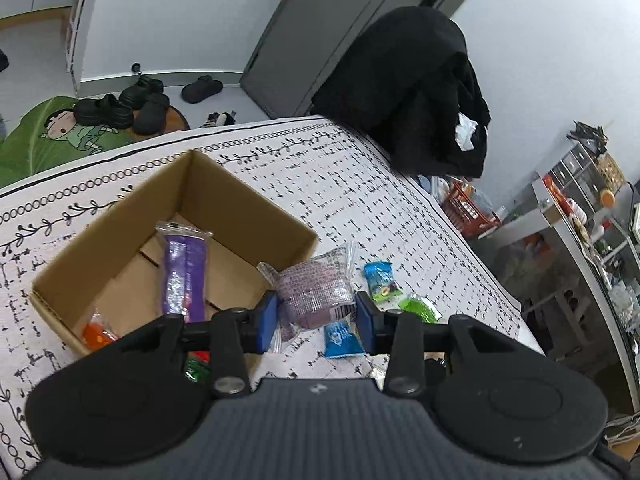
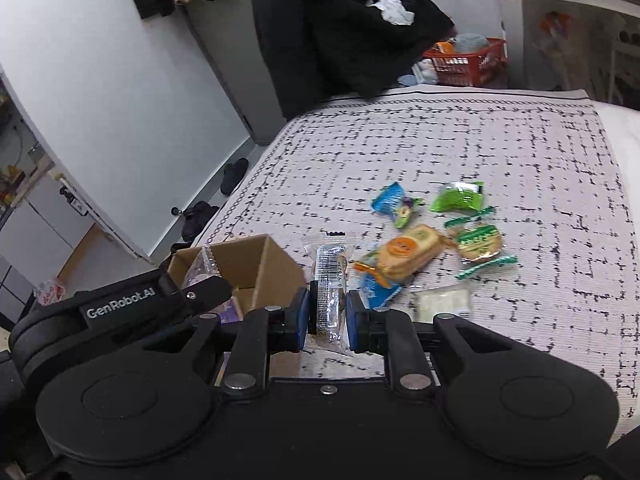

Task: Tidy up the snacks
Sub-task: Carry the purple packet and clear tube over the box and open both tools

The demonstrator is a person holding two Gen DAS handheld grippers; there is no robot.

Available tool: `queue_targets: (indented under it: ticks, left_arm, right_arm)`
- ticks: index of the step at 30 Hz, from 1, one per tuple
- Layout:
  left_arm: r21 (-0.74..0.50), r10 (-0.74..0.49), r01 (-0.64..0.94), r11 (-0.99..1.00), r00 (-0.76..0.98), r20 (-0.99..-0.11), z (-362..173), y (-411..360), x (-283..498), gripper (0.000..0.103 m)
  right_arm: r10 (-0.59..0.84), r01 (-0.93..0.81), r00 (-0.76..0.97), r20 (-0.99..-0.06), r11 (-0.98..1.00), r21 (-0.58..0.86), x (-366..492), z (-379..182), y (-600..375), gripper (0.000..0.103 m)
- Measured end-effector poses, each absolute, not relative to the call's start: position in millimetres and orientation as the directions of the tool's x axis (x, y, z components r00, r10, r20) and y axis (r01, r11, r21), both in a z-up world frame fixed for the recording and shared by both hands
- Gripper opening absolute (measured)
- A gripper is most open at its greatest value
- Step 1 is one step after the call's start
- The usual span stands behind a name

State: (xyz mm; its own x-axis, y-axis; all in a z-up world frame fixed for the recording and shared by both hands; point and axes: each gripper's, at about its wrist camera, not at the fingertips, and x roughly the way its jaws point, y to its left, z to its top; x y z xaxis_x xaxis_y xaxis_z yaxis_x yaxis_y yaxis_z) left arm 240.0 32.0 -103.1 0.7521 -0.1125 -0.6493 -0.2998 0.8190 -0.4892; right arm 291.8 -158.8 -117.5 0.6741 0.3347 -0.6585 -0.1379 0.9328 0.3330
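Nearby, crinkly packets (image 2: pixel 404 258), square cardboard box (image 1: pixel 248 216)

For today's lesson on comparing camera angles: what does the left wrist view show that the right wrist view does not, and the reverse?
Only the left wrist view: the inside of the cardboard box, with a long purple packet and an orange snack, and the left tongs closed on a purple snack bag.

Only the right wrist view: the right tongs closed on a clear-wrapped dark snack, plus the orange-labelled biscuit pack and green-striped pack.

Both: the patterned tablecloth, the box, the green packet.
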Motion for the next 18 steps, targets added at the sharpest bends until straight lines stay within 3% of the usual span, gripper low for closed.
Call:
queue_targets:
  ticks: [18]
  left_arm:
    - [-0.52,-0.086,-0.38,0.765,0.74,-0.668,-109,86,227,0.04]
  right_arm:
    - [0.34,-0.205,0.671,-0.66,0.939,0.276,290,-117,-92,0.019]
